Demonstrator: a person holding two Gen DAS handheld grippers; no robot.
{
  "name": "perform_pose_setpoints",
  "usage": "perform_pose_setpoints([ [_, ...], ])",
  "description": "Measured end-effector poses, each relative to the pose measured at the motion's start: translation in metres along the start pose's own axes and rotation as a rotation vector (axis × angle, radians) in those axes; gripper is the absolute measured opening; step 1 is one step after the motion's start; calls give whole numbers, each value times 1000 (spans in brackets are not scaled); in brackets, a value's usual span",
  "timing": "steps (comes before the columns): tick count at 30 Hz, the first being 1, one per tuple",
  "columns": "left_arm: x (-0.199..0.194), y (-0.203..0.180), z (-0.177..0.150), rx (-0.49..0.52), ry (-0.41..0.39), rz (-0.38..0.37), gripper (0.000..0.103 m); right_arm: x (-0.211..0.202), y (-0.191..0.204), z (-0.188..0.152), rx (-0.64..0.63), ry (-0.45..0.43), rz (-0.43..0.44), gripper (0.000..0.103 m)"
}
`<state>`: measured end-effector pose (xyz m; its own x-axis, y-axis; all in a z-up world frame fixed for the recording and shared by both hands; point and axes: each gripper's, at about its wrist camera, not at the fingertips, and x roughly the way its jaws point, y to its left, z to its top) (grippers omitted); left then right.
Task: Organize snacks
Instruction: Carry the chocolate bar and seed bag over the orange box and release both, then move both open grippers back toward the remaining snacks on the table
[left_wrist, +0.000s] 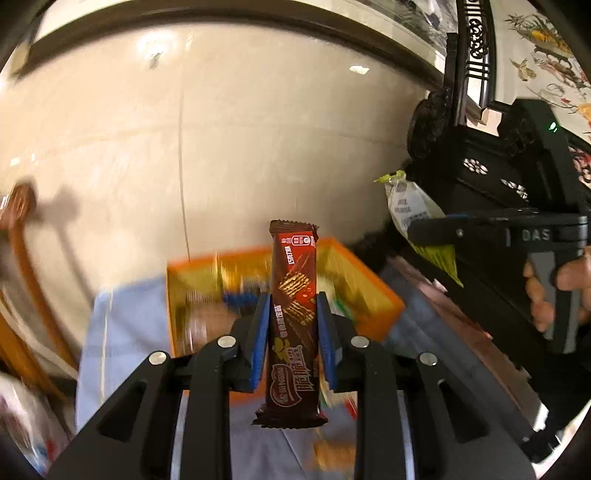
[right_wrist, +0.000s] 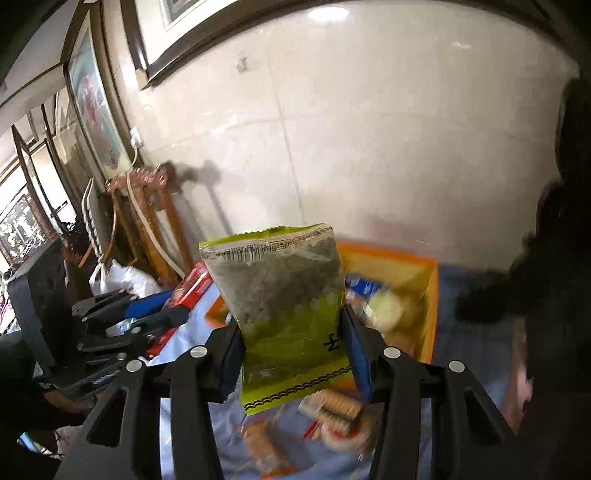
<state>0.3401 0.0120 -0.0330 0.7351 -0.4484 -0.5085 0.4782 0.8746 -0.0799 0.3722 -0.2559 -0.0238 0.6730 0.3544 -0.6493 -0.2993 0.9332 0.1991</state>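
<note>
Above blue-clothed table (left_wrist: 125, 332) and orange box (left_wrist: 369, 284), left gripper (left_wrist: 293, 314) clamping upright brown wafer bar (left_wrist: 293, 302), right gripper (right_wrist: 293, 336) pinching green snack packet (right_wrist: 280, 291), both lifted against cream wall (left_wrist: 184, 147).

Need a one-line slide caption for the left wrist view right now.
Left gripper clamps a brown wafer bar upright above the orange box of snacks.
</note>
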Motion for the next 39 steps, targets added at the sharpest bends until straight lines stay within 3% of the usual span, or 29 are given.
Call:
perform_pose_setpoints([
  [3,47,13,32,-8,23,34,27,26,-16,38,-6,18,-17,52],
  [5,71,24,44,-48,57,74,75,47,-25,46,0,51,-81,69],
  [7,78,33,50,-102,58,96,88,52,-33,51,11,46,-137,74],
  [10,68,36,48,-108,28,89,92,38,-44,44,46,-3,-143,78],
  [16,32,13,5,-11,18,93,98,10,-49,5,155,-52,-119,80],
  [21,20,-28,-74,102,136,53,98,1,-45,-53,229,-22,-189,89],
  [25,27,-60,-147,154,259,22,98,20,-56,-117,256,102,-327,90],
  [28,37,-71,-180,132,291,13,98,45,-71,-160,287,217,-366,90],
  [31,53,-79,-201,80,307,11,98,64,-79,-180,306,254,-371,89],
  [35,69,-76,-208,-34,320,29,98,81,-84,-183,261,259,-398,89],
  [37,79,-78,-210,-44,328,62,98,91,-94,-181,275,278,-400,84],
  [39,89,-83,-211,-39,346,79,98,105,-105,-182,289,320,-395,72],
])
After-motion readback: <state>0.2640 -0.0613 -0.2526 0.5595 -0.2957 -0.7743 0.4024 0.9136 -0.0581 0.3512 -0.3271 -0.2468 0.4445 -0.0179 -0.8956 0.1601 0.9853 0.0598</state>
